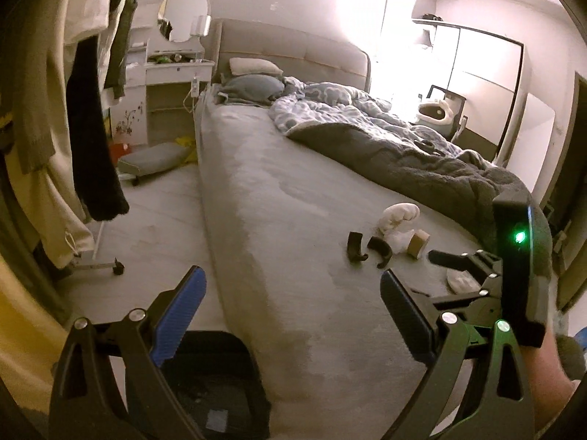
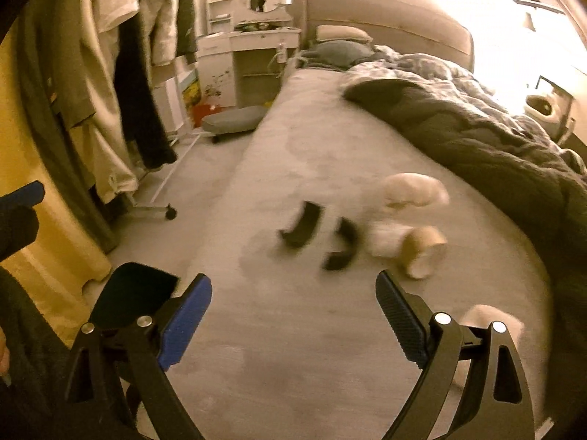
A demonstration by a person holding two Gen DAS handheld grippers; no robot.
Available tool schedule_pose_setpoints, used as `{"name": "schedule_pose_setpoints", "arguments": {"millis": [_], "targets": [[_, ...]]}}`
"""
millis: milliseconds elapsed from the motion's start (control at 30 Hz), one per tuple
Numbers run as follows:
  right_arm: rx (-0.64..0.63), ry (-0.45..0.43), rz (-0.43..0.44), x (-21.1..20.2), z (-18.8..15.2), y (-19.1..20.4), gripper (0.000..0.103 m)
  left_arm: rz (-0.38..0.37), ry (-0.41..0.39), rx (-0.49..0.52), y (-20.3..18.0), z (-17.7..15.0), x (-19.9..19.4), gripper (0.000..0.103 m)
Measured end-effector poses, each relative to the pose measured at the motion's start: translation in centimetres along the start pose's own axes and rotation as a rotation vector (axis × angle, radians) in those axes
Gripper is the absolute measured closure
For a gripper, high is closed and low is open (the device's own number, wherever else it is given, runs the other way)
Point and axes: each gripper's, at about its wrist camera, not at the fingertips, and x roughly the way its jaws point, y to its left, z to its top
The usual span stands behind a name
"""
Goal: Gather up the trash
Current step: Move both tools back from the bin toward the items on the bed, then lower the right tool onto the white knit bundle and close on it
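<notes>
- Here, far left: clothes (image 1: 88,117) hang on a wheeled rack (image 1: 106,266), dark and pale garments together; a white dressing table (image 1: 176,69) with an oval mirror (image 1: 185,13) stands beyond them, next to the headboard.
- On the floor between rack and bed lies a grey cushion (image 1: 154,159).
- Low left, at the bed's near corner, a black bin (image 1: 216,385) sits on the floor, its mouth open upward.
- Left gripper (image 1: 293,304): fingers wide apart, nothing between them; it hangs over the near edge of the grey bed (image 1: 279,190).
- Trash is grouped on the bed's bare sheet, right of centre: two curved black pieces (image 1: 367,251) side by side, then crumpled white tissue (image 1: 398,216), then a brown cardboard roll (image 1: 418,244) on its side, touching the tissue.
- A further white wad (image 1: 462,279) lies nearer, just beside the right gripper as seen from the left camera.
- Right gripper (image 2: 293,308): fingers spread wide, empty; the black pieces and roll (image 2: 423,253) lie ahead of its tips, apart from them. Right view blurred.
- Far right: a rumpled dark-and-patterned duvet (image 1: 422,154) covers the bed's other half; a bare forearm (image 1: 550,363) shows at the edge.
</notes>
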Motion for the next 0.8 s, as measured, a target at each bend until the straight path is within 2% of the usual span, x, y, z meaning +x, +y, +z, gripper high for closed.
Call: {"name": "schedule_pose_setpoints", "arguments": {"millis": [100, 200, 467, 800], "targets": [[0.036, -0.014, -0.005, -1.0, 0.1, -2.1, 0.011, -0.019, -0.013, -0.001, -1.3, 0.8, 0.2, 0.006], [0.054, -0.035, -0.027, -2.2, -0.1, -4.2, 0.009, -0.004, -0.021, 0.037, -2.5, 1.6, 0.7, 0.006], [0.102, -0.028, -0.115, -3.6, -1.8, -9.8, 0.005, -0.041, 0.023, 0.039, -3.5, 2.6, 4.1, 0.006], [0.176, -0.019, -0.096, -2.3, -4.0, -12.7, 0.004, -0.053, 0.033, 0.104, -4.8, 4.2, 9.0, 0.006]]}}
